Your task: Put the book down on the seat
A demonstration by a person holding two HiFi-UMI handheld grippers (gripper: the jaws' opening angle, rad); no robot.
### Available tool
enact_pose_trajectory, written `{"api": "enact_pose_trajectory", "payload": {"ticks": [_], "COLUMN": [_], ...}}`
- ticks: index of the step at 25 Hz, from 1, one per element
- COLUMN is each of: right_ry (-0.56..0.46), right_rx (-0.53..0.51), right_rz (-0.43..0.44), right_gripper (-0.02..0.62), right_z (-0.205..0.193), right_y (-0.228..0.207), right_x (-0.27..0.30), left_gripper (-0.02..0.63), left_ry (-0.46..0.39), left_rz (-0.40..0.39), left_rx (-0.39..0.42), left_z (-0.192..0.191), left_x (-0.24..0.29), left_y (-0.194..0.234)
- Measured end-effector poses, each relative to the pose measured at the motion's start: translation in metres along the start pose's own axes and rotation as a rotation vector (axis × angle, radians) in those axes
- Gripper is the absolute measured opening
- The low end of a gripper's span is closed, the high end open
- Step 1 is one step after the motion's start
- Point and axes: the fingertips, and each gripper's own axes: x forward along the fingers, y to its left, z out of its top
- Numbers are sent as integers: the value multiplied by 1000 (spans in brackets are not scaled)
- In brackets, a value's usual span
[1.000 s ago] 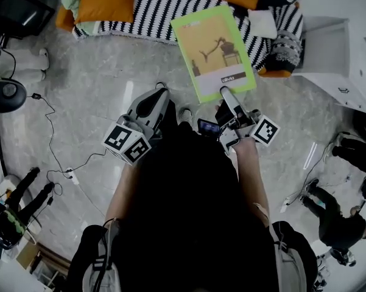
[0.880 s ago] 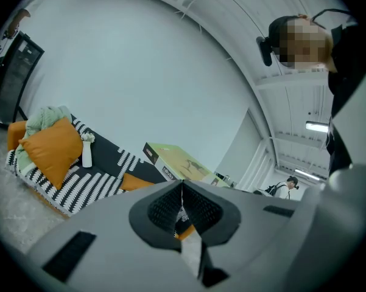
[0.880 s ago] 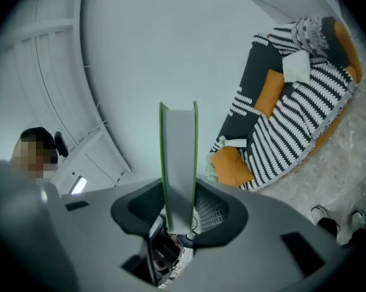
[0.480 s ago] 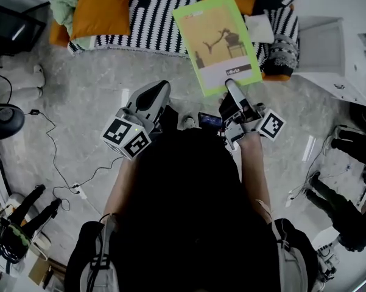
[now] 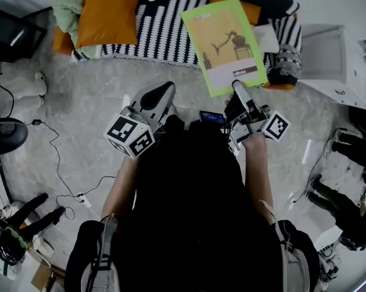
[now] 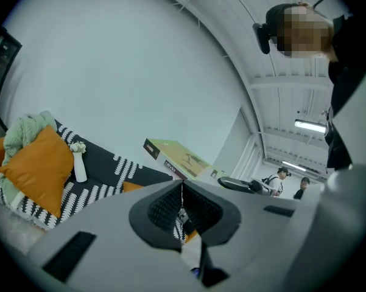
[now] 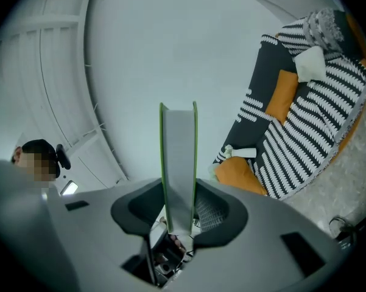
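A thin book (image 5: 225, 44) with a green border and a yellow cover is held flat above the floor, its far half over the front of the striped seat (image 5: 161, 26). My right gripper (image 5: 239, 90) is shut on its near edge. In the right gripper view the book (image 7: 178, 163) stands edge-on between the jaws. My left gripper (image 5: 161, 96) hangs at the left over the floor, shut with nothing in it. From the left gripper view the book (image 6: 173, 158) shows beyond the closed jaws (image 6: 181, 207).
The black-and-white striped seat carries an orange cushion (image 5: 106, 11), a green cloth (image 5: 67, 5), a white cushion (image 5: 265, 38) and a white vase (image 6: 79, 166). A white cabinet (image 5: 332, 59) stands at the right. Cables (image 5: 55, 157) and dark equipment (image 5: 6, 135) lie at the left.
The person has stepped toward the seat. The right gripper has carried the book forward, so that it reaches further over the seat's front. The left gripper stays shut and has come along.
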Motion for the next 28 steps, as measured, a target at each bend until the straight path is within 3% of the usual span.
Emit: {"api": "enact_pose_trajectory", "payload": {"ticks": [12, 16, 22, 28], "right_ry": [26, 39, 87, 116], "right_rx": [12, 17, 14, 0], "right_rz": [-18, -10, 34, 64], "right_gripper": [158, 158, 158, 158], "right_z": [13, 32, 100, 100], "right_y": [-10, -20, -30, -30], "right_x": [38, 51, 106, 105], "left_gripper": [14, 14, 14, 14], "left_ry": [33, 21, -14, -44], "left_rz": [4, 25, 60, 83], "left_rx": [-25, -29, -28, -19], "left_z": [9, 15, 55, 50], "left_x": [12, 31, 98, 97], "left_y": [23, 26, 48, 41]}}
